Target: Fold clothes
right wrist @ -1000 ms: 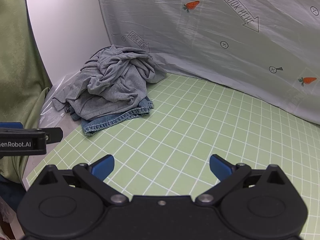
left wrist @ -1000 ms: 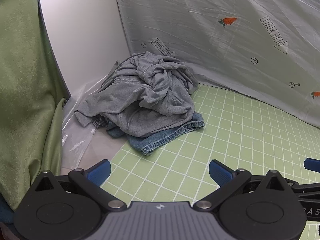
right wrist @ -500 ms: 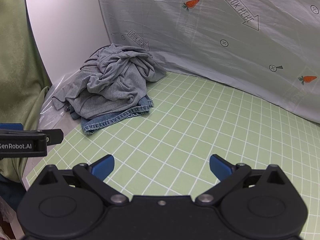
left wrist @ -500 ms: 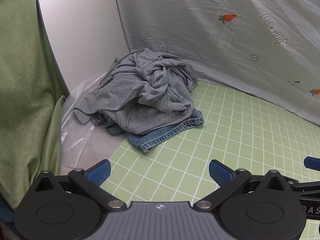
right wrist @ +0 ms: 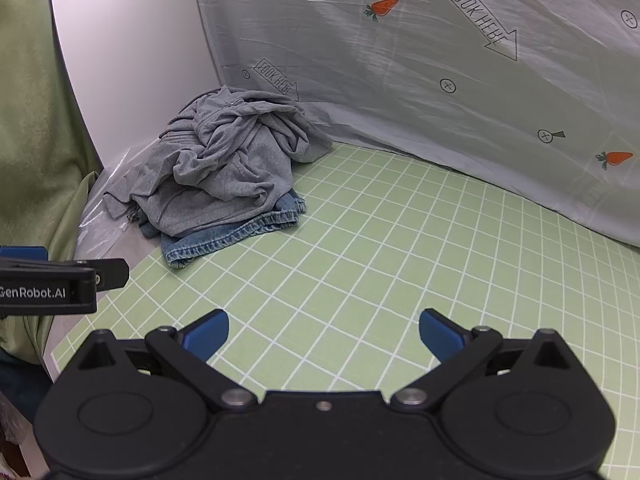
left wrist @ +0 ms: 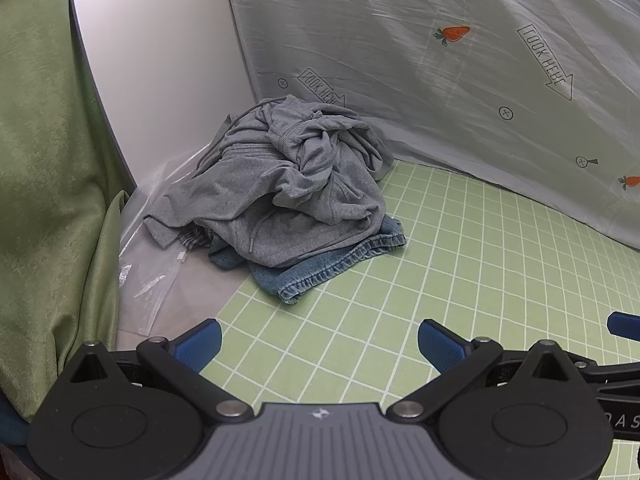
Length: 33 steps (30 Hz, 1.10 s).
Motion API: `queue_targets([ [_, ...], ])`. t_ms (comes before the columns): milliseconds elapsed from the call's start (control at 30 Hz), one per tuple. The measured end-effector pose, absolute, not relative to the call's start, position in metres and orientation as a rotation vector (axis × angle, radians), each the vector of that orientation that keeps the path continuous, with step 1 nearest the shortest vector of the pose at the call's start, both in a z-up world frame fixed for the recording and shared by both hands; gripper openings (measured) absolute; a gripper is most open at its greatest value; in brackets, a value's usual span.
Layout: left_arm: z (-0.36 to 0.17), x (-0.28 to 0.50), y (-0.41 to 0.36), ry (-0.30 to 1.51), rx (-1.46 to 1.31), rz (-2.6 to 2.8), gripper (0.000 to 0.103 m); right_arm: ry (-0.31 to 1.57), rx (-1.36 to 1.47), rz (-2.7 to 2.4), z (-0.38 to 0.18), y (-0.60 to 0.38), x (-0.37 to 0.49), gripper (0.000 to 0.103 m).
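Note:
A crumpled grey hoodie (left wrist: 288,184) lies in a heap on top of blue denim jeans (left wrist: 320,268) at the far left corner of the green grid mat (left wrist: 460,280). The heap also shows in the right wrist view, with the hoodie (right wrist: 224,172) over the jeans (right wrist: 224,240). My left gripper (left wrist: 319,342) is open and empty, hovering over the mat short of the heap. My right gripper (right wrist: 323,332) is open and empty, over the mat to the right of the heap. The left gripper's body (right wrist: 60,280) shows at the left edge of the right wrist view.
A grey printed cloth backdrop (left wrist: 440,80) hangs behind the mat. A white panel (left wrist: 160,60) and a green curtain (left wrist: 48,160) stand at the left. A clear plastic bag (left wrist: 152,272) lies beside the heap. The mat (right wrist: 400,260) stretches to the right.
Both grippers have drawn back a little; the clothes heap looks slightly farther and higher in both views. Both stay open.

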<state>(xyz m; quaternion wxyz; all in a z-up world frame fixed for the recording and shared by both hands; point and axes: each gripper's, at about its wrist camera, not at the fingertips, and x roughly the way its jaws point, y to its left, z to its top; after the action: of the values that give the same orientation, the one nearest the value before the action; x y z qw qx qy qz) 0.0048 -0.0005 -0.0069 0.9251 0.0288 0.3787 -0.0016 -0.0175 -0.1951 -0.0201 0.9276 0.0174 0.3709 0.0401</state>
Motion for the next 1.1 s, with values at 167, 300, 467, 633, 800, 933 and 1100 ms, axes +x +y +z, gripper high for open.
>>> queue_targets([
  [167, -0.007, 0.004, -0.001, 0.78, 0.06, -0.005, 0.103, 0.761, 0.035, 0.083, -0.02, -0.195, -0.017, 0.103],
  [300, -0.007, 0.004, -0.001, 0.783, 0.06, -0.005, 0.103, 0.763, 0.036, 0.084, -0.021, -0.195, -0.017, 0.103],
  [467, -0.007, 0.004, -0.001, 0.787, 0.06, -0.005, 0.103, 0.767, 0.038, 0.082, -0.021, -0.195, -0.017, 0.103],
  [633, -0.008, 0.006, -0.001, 0.794, 0.06, -0.006, 0.103, 0.771, 0.042, 0.079, -0.022, -0.195, -0.017, 0.102],
  [800, -0.01, 0.008, -0.001, 0.8, 0.059, -0.009, 0.103, 0.776, 0.044, 0.077, -0.023, -0.196, -0.015, 0.102],
  [933, -0.011, 0.012, -0.001, 0.807, 0.053, -0.013, 0.103, 0.781, 0.043, 0.074, -0.024, -0.196, -0.013, 0.102],
  [1100, -0.012, 0.018, -0.002, 0.807, 0.05, -0.02, 0.103, 0.787, 0.038, 0.078, -0.026, -0.195, -0.009, 0.102],
])
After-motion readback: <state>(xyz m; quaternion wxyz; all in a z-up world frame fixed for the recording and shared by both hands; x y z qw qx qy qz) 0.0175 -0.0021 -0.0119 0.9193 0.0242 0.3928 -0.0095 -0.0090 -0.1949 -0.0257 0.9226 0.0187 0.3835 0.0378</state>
